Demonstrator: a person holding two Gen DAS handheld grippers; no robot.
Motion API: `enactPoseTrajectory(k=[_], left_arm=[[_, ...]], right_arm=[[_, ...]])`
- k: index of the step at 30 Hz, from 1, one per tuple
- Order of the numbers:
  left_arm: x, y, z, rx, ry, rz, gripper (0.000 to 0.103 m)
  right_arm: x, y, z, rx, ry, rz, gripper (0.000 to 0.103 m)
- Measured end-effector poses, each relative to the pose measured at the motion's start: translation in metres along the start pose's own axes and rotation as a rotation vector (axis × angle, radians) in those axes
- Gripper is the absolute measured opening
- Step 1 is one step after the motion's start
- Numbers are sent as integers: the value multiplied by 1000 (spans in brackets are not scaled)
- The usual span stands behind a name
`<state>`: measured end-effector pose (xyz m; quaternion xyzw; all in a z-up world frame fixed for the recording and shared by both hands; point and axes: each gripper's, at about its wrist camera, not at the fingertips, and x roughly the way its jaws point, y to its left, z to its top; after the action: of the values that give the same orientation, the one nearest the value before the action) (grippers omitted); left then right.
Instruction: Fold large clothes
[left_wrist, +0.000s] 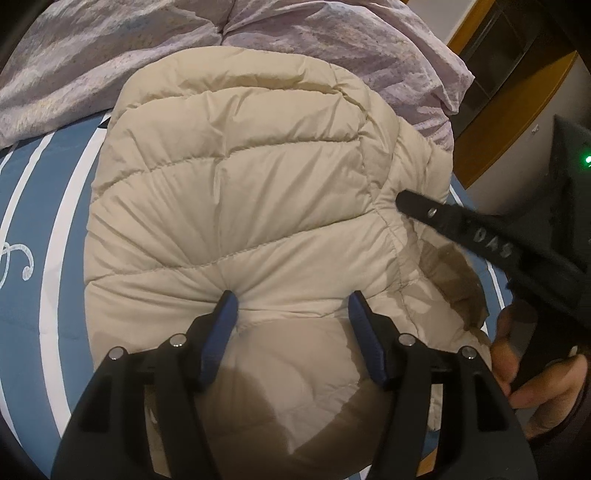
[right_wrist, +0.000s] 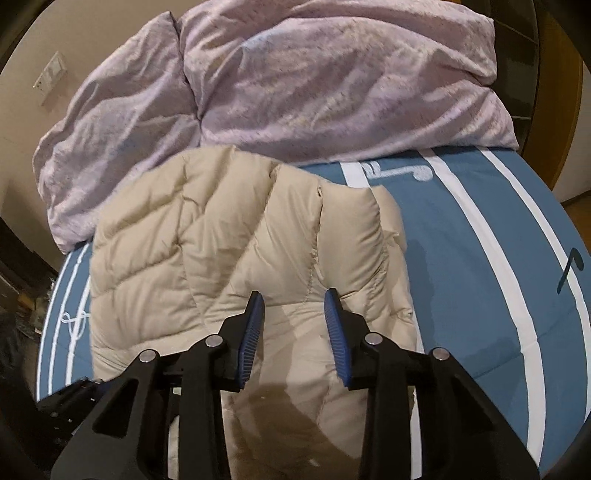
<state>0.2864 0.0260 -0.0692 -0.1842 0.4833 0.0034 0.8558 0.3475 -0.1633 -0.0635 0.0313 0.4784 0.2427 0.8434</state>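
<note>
A beige quilted down jacket lies folded on the blue bedspread. My left gripper is sunk into its near edge. A thick roll of the padding fills the gap between the blue pads, and creases fan out from the left fingertip. In the right wrist view the same jacket lies below my right gripper. Its jaws stand apart over the jacket's right part, with fabric below the gap and no visible pinch. In the left wrist view one black finger of the right gripper reaches the jacket's right seam, held by a hand.
A crumpled lilac duvet is heaped at the far side of the bed, against the jacket's far edge. The blue bedspread with white stripes extends to the right. Wooden furniture and floor lie beyond the bed's edge.
</note>
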Motion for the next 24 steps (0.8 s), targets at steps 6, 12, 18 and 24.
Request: enactPoseTrajectory(k=[6, 12, 18, 24], left_arm=[[-2, -3, -2, 12, -8, -3, 62], [-16, -2, 4, -6, -28, -34, 61], [-40, 6, 29, 2, -128, 7, 61], [-40, 17, 57, 8, -188, 132, 61]], right_arm=[[6, -6, -9, 5, 4, -20, 35], [12, -16, -18, 24, 6, -20, 35], [14, -27, -23, 62, 0, -5, 35], [14, -30, -26, 65, -6, -3, 35]])
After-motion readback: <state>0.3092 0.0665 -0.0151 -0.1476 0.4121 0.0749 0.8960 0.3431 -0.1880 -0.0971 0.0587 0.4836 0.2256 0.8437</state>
